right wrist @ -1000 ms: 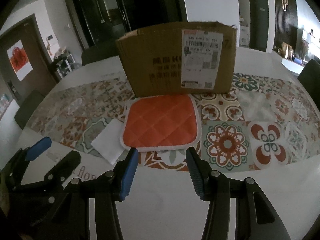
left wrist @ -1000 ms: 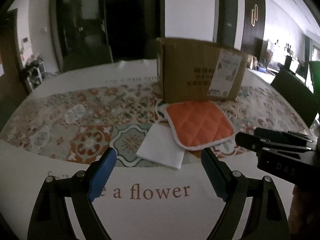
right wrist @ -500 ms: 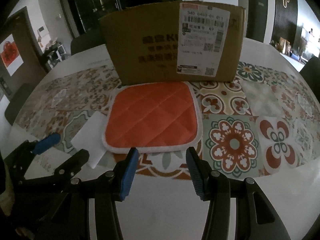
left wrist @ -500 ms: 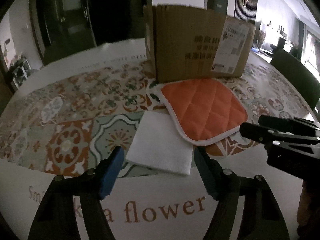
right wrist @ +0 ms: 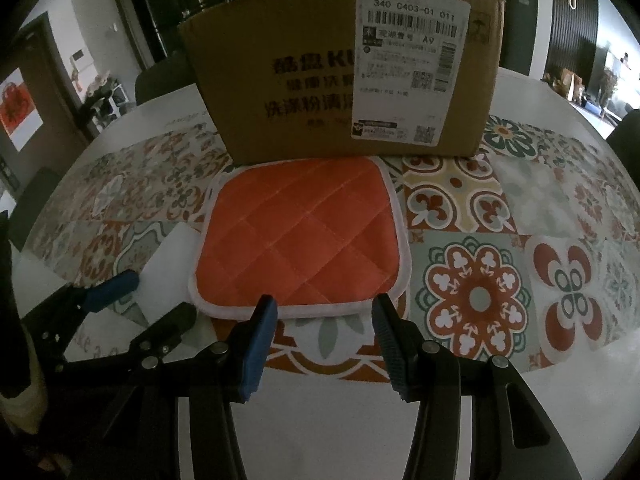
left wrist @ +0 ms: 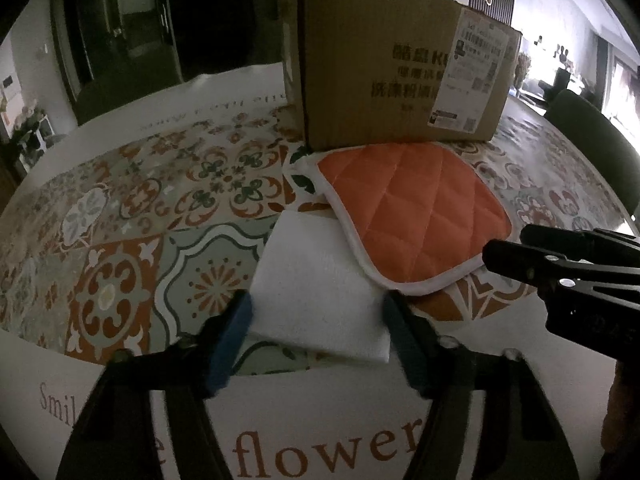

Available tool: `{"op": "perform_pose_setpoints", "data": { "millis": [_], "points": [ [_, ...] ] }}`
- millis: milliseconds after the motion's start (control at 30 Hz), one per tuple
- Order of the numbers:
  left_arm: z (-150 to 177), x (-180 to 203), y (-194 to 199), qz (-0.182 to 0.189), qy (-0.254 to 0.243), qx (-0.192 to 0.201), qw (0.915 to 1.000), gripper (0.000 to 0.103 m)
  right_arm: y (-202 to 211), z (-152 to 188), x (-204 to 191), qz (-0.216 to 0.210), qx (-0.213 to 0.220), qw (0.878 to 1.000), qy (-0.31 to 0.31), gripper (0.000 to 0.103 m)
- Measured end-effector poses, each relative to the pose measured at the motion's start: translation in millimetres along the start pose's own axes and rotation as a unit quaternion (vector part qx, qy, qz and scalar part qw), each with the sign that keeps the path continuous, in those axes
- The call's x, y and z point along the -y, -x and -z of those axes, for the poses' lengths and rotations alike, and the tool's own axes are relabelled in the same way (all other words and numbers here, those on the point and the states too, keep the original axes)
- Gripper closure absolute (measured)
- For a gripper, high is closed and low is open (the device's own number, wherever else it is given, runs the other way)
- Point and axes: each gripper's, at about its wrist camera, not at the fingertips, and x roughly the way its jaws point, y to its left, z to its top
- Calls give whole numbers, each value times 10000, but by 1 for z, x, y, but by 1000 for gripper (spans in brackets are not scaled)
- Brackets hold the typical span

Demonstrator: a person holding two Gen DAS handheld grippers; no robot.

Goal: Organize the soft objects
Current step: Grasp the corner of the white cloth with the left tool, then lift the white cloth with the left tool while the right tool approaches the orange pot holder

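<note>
A folded white cloth [left wrist: 320, 284] lies on the patterned table, its right edge tucked under an orange quilted pot holder [left wrist: 412, 216] with white trim. My left gripper [left wrist: 320, 320] is open, its blue fingertips on either side of the cloth's near edge. In the right wrist view the pot holder [right wrist: 304, 236] lies in front of a cardboard box [right wrist: 340, 68]. My right gripper [right wrist: 324, 316] is open and empty, just short of the pot holder's near edge. The white cloth [right wrist: 168, 268] and the left gripper [right wrist: 148, 296] show at the left.
The cardboard box [left wrist: 396, 76] stands upright behind the pot holder. The tablecloth [right wrist: 500, 248] has coloured tile patterns and a white border with lettering [left wrist: 328, 452]. Dark chairs [left wrist: 592, 136] stand around the table. The right gripper [left wrist: 560, 264] shows at the right of the left wrist view.
Both grippers have moved forward and lower. The left one now straddles the white cloth's near edge, with its jaw gap narrower. The right one has closed in on the pot holder.
</note>
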Motion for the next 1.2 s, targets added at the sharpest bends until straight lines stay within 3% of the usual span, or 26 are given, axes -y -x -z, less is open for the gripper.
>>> {"op": "perform_pose_setpoints", "data": {
  "millis": [200,400,800,1100,1200],
  "points": [
    [-2,5,2,-101,-115,64,9999,93,-2,0,2,-65,-38,9999,-68,52],
    [0,2,9,-84,42,100,9999,96,0,2,2,-146,-61,9998,-83,52],
    [-3,-4,49,-326,318,557,9974,95,3,-3,-12,-480,-35,9987,184,52],
    [2,-24,51,-463,635,505,9956,96,-13,-14,-38,-666,-198,9957,614,51],
    [2,-33,50,-523,776,501,9943,95,-19,-22,-47,-710,-142,9948,712,37]
  ]
}}
